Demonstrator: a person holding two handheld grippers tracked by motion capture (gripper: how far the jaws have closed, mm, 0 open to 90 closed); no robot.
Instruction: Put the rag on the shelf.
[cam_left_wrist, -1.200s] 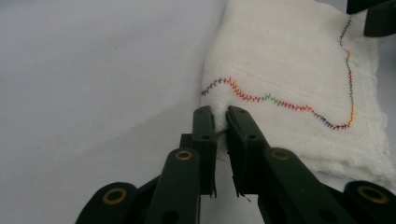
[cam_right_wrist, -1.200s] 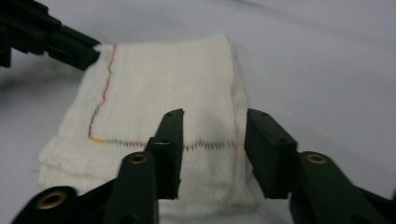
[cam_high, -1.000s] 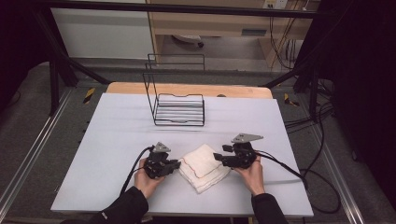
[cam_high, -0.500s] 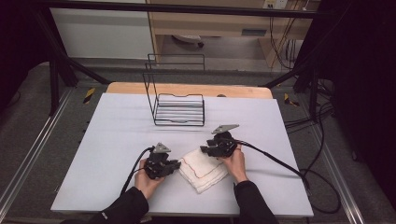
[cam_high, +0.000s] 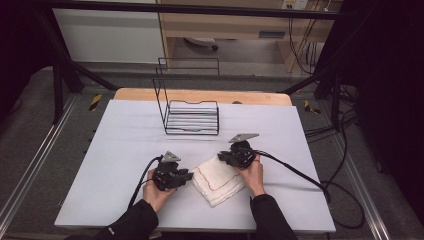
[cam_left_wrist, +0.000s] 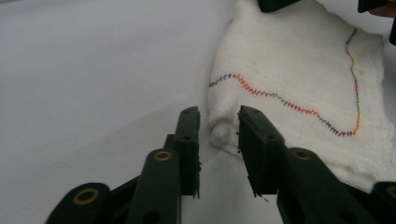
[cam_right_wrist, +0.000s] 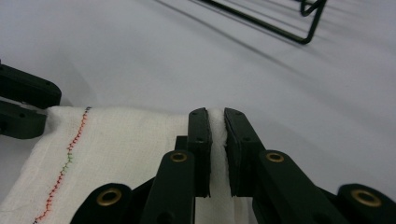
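White table (cam_high: 125, 150) bears folded cloth (cam_high: 217, 177); right gripper (cam_right_wrist: 215, 135) pinches its edge, left gripper (cam_left_wrist: 219, 135) parted beside it.

Desk (cam_high: 125, 150): a pale grey-white top, with a strip of bare wood showing along its far edge at 12 o'clock.
Wire rack (cam_high: 192, 117): black, standing upright on the desk toward 12 o'clock, a little left of centre; its tall back frame rises at the far side and its low barred base faces the near side. In the right gripper view a corner of it (cam_right_wrist: 299, 23) sits well apart from the cloth.
Folded cloth (cam_high: 218, 179): white with a multicoloured stitched line, lying flat on the desk toward 6 o'clock, slightly right of centre, turned cornerwise to the desk edges (cam_left_wrist: 303, 84) (cam_right_wrist: 116, 144).
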